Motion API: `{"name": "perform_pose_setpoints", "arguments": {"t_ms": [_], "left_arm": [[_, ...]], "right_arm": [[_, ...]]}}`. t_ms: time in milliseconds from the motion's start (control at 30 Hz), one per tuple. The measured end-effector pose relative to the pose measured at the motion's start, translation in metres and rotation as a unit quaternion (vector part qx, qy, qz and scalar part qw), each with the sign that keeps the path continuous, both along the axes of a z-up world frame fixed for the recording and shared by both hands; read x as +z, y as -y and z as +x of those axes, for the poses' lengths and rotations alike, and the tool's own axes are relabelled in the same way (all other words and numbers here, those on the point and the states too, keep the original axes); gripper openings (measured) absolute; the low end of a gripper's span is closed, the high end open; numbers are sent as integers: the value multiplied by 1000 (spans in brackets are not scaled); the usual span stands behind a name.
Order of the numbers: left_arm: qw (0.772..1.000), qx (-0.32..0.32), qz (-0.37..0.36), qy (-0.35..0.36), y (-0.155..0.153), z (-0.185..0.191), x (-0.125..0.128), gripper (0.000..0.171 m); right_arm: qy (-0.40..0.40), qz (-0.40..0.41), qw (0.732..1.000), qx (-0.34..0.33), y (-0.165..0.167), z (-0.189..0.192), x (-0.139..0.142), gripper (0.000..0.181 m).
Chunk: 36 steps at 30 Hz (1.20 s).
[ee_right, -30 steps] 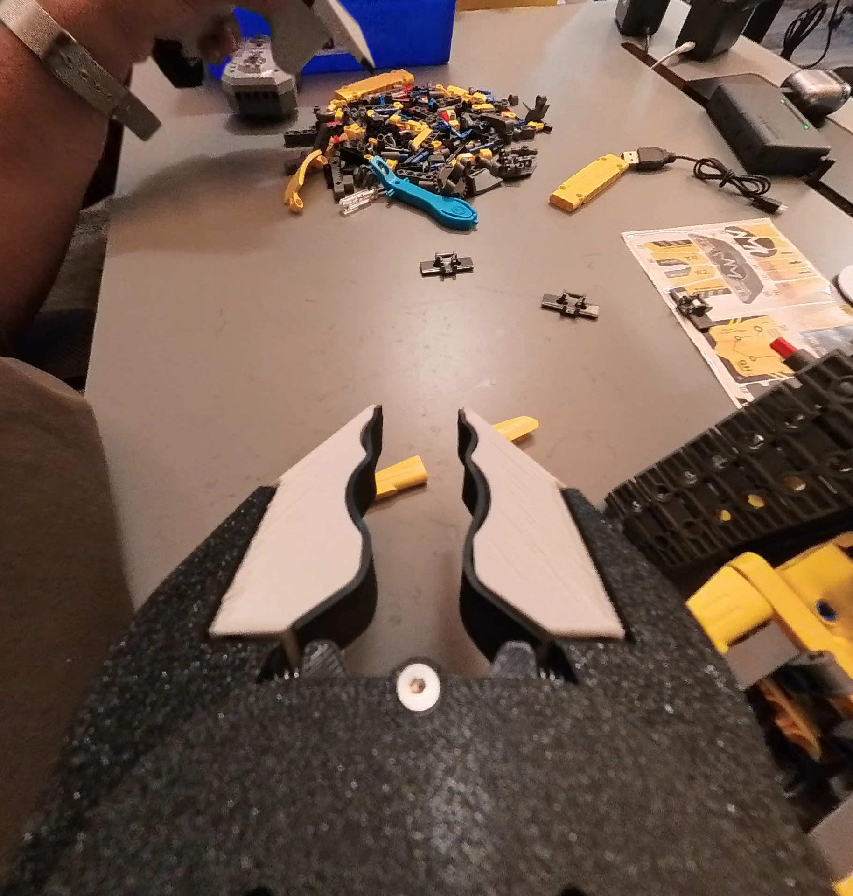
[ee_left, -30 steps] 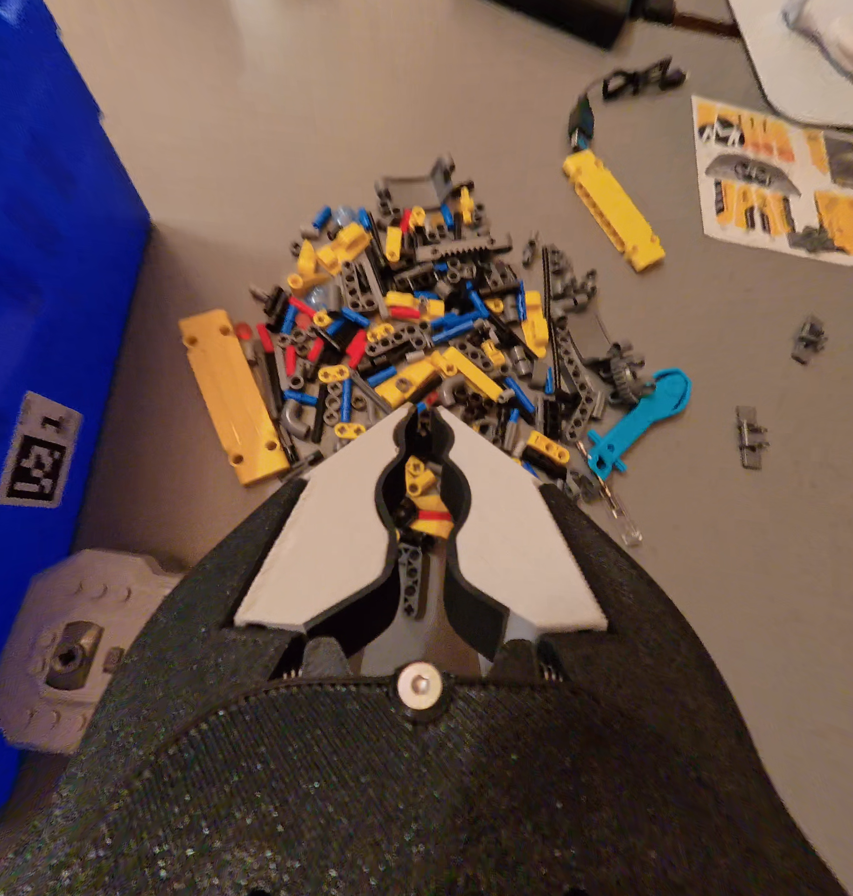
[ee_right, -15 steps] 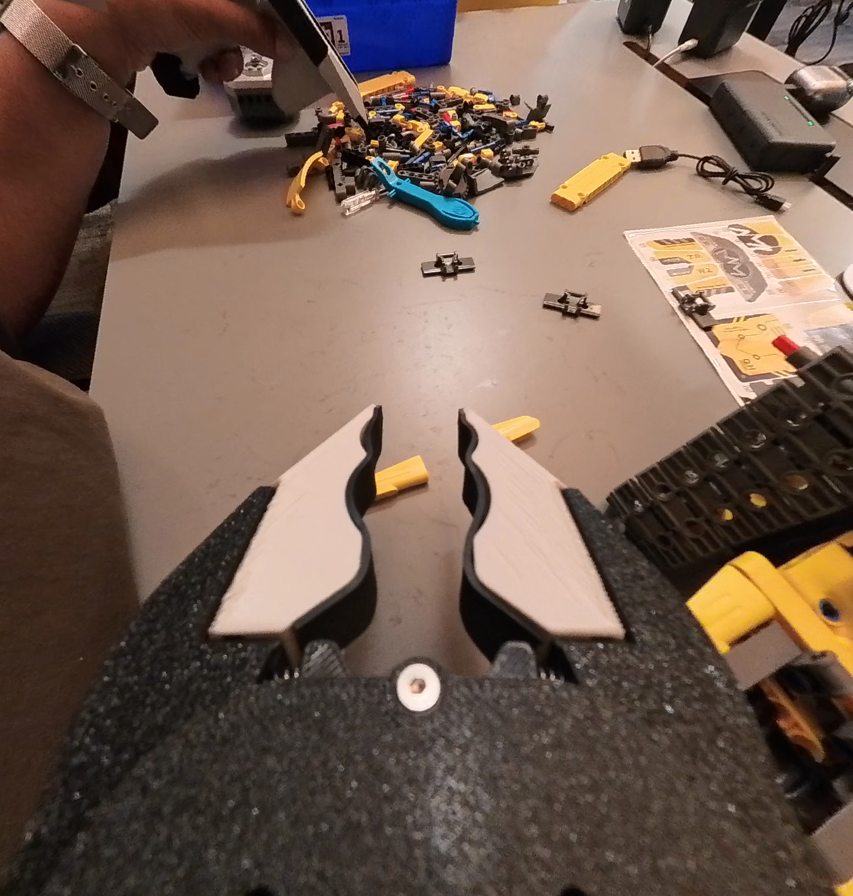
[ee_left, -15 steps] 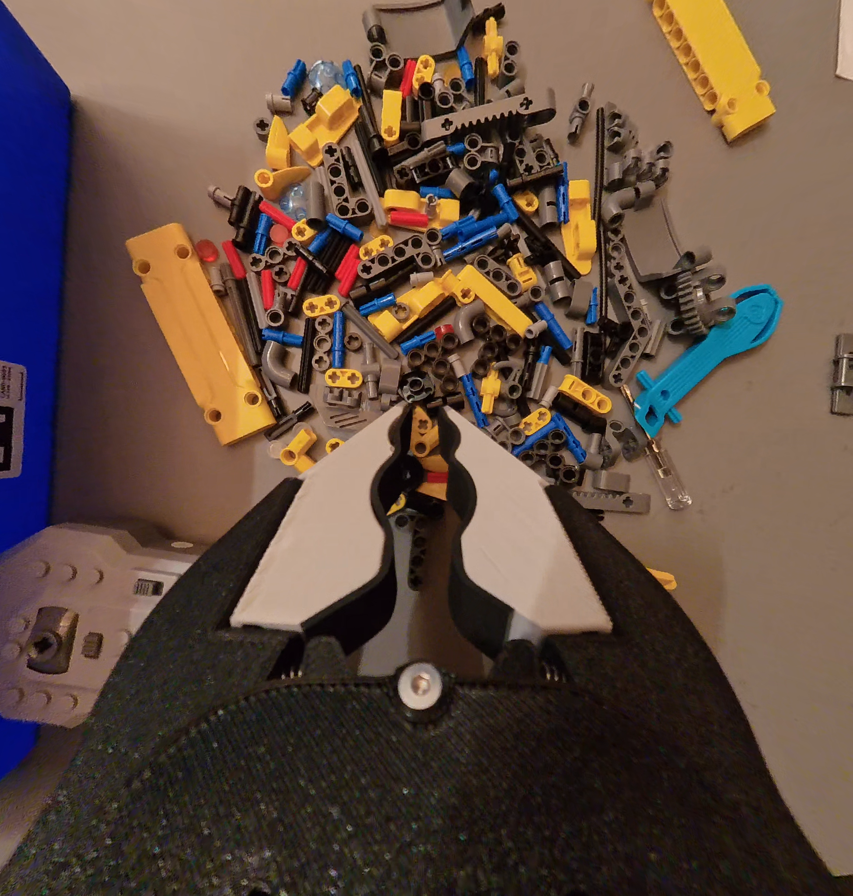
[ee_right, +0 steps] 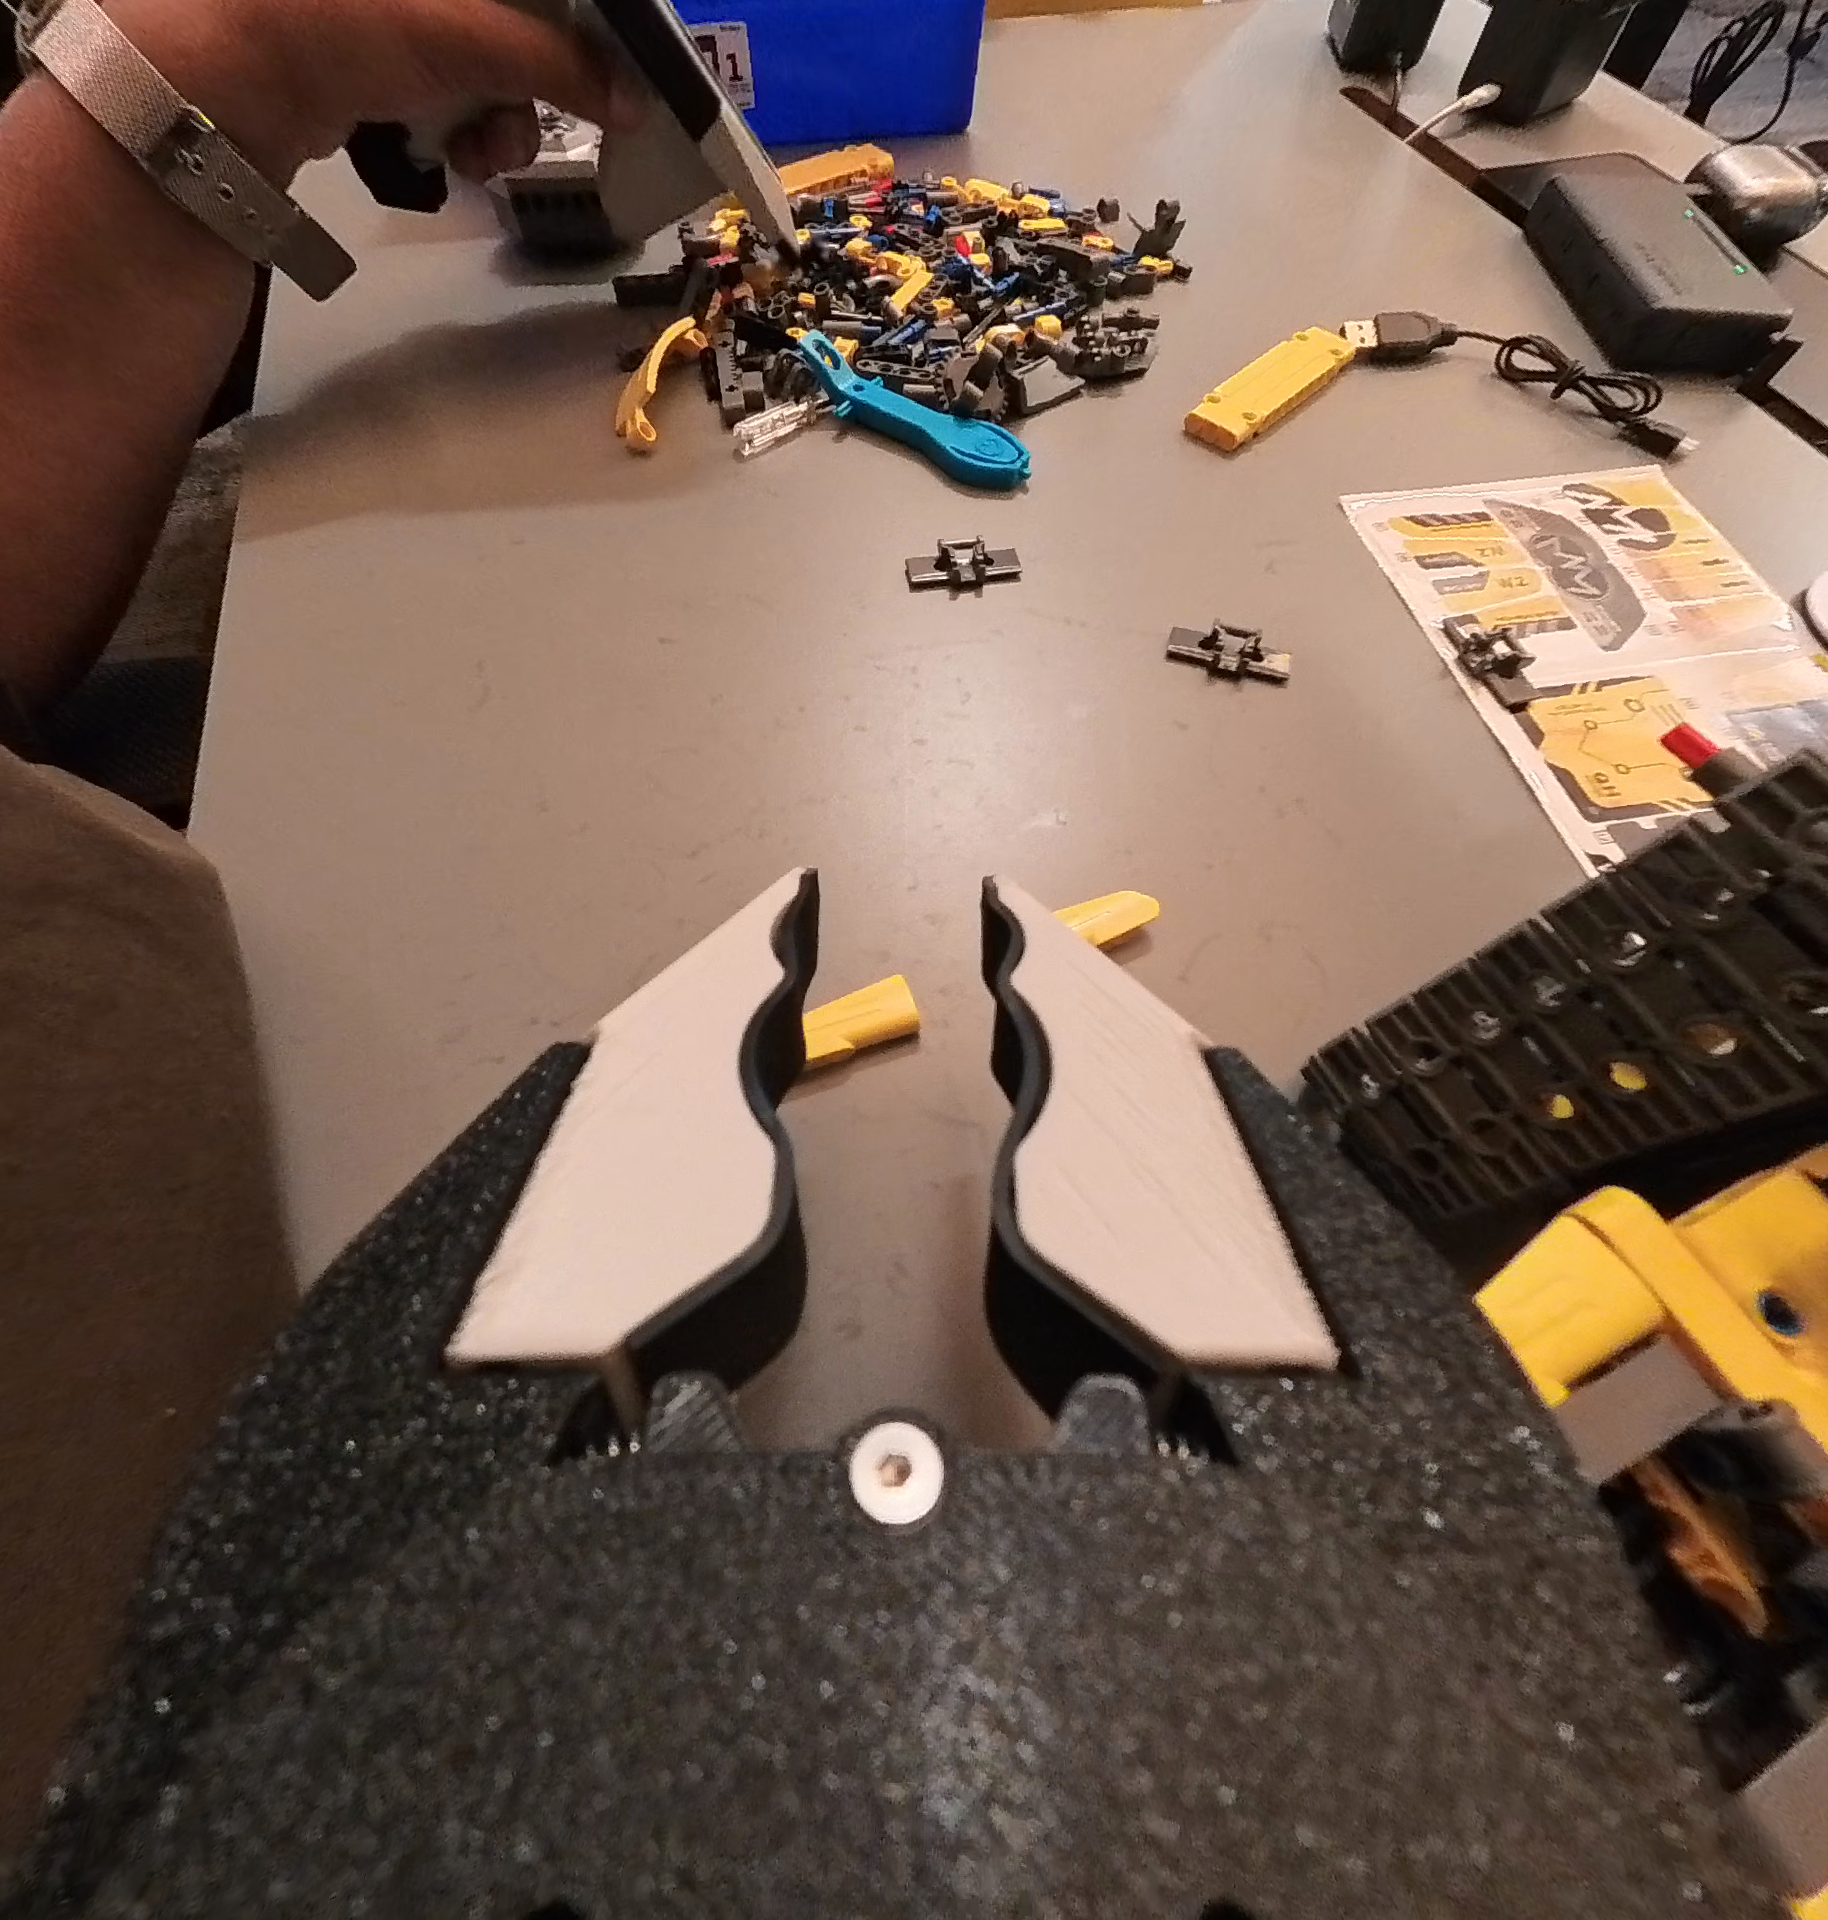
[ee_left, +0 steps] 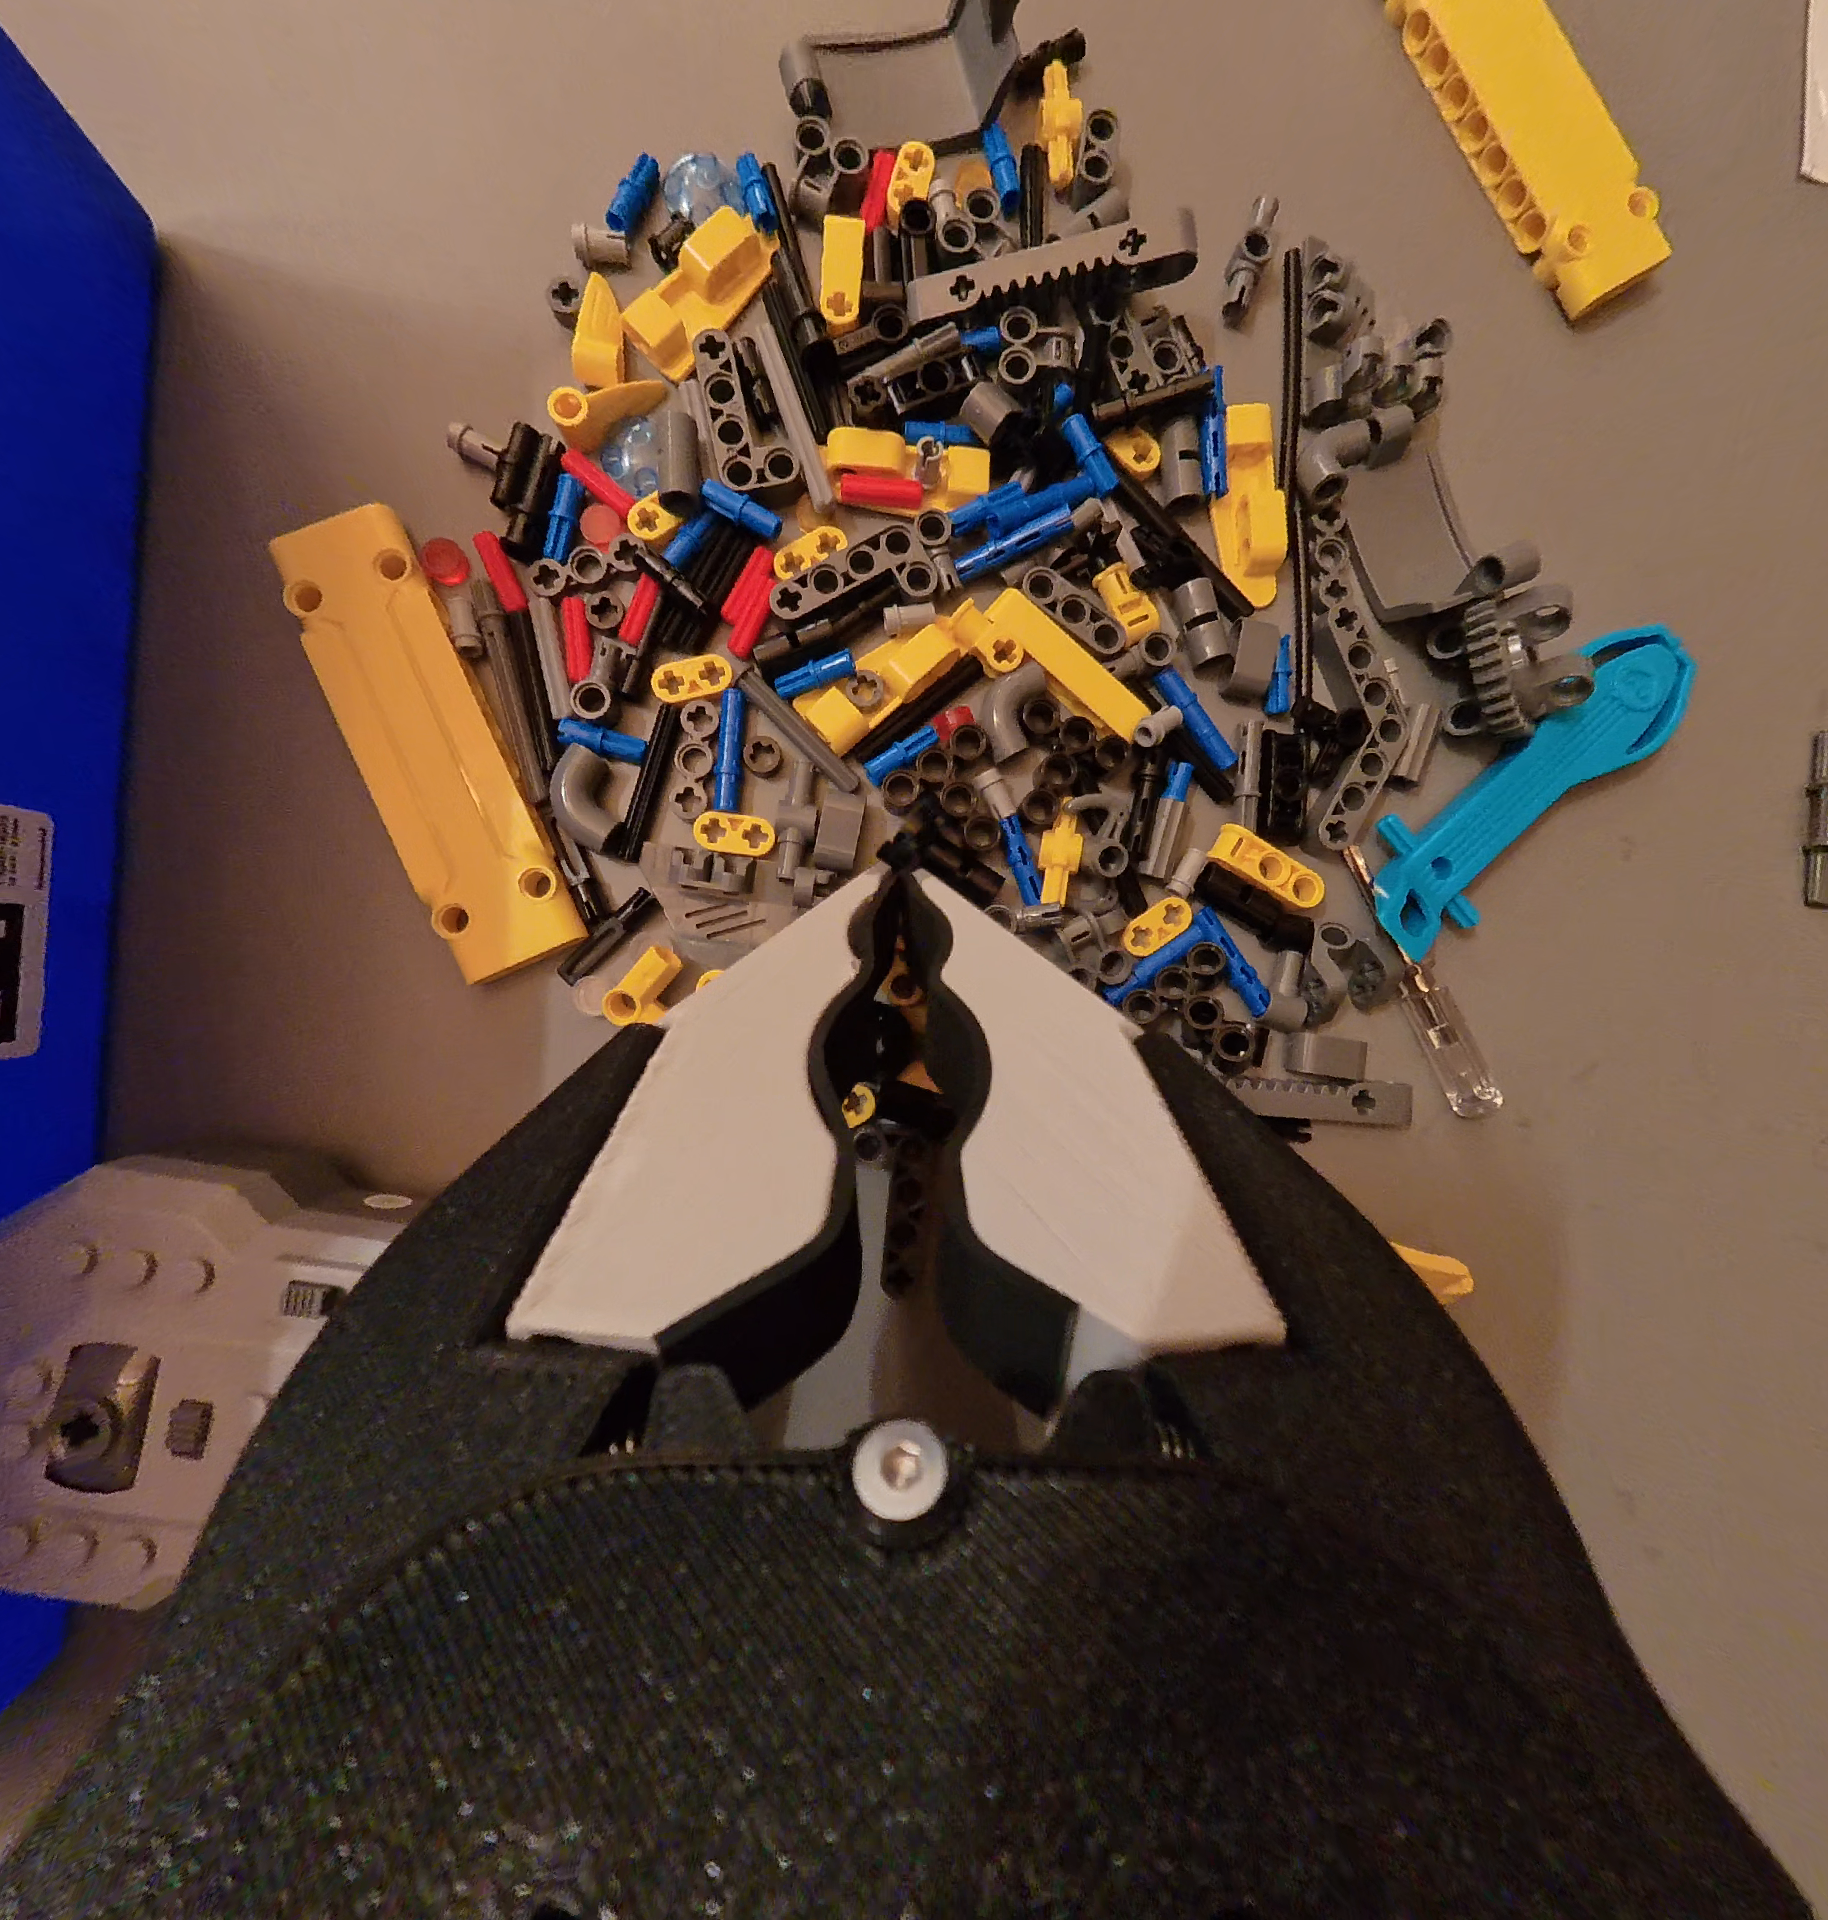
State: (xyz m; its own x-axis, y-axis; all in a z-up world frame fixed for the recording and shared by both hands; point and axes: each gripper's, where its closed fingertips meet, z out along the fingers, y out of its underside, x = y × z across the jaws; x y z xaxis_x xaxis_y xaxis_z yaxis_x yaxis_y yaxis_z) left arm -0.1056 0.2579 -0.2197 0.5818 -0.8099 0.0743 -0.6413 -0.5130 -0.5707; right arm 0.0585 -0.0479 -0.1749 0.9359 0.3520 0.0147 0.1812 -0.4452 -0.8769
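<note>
My left gripper (ee_left: 899,883) points down at the near edge of a pile of small yellow, blue, red, grey and black building pieces (ee_left: 993,540). Its tips are closed on a small black piece (ee_left: 897,857) at the pile's edge. A dark beam lies on the table under the jaws. In the right wrist view the left gripper (ee_right: 775,223) dips into the same pile (ee_right: 951,291), held by a hand. My right gripper (ee_right: 899,894) is open and empty, low over the grey table. A short yellow piece (ee_right: 858,1018) lies just under its left finger, and another yellow piece (ee_right: 1102,920) shows beyond its right finger.
A blue bin (ee_left: 27,520) and a grey motor block (ee_left: 110,1423) stand left of the pile. A yellow panel (ee_left: 411,727), a teal tool (ee_left: 1512,790) and a yellow beam (ee_left: 1523,145) border it. Two track links (ee_right: 962,566), a sticker sheet (ee_right: 1575,623), a cable (ee_right: 1512,353) and a tracked yellow model (ee_right: 1616,1049) lie around my right gripper. My hands' fingertips stand some 35 centimetres from each other. From the left gripper's tips to the grey motor block (ee_left: 110,1423) is close to 15 centimetres.
My left gripper has come down onto the pile's near edge and its tips have closed on a small black piece. My right gripper has stayed still and open.
</note>
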Motion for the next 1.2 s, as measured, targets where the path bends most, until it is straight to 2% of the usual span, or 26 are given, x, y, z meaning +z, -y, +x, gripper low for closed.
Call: {"name": "perform_pose_setpoints", "arguments": {"t_ms": [167,300,467,600,900,1200], "left_arm": [[999,9,32,28,-6,-1,19,0],[995,41,77,53,-25,-8,32,0],[993,66,69,62,-41,-15,16,0],[993,56,38,93,-37,-8,14,6],[998,40,45,31,-32,-9,0,8],[998,42,21,35,-28,-9,-2,13]], "right_arm": [[-1,0,1000,0,0,0,0,31],[-1,1,1000,1,0,-1,1,31],[3,1,1000,1,0,-1,1,31],[3,2,1000,-1,0,0,1,31],[3,0,1000,0,0,0,0,31],[4,0,1000,2,0,-1,0,31]]}}
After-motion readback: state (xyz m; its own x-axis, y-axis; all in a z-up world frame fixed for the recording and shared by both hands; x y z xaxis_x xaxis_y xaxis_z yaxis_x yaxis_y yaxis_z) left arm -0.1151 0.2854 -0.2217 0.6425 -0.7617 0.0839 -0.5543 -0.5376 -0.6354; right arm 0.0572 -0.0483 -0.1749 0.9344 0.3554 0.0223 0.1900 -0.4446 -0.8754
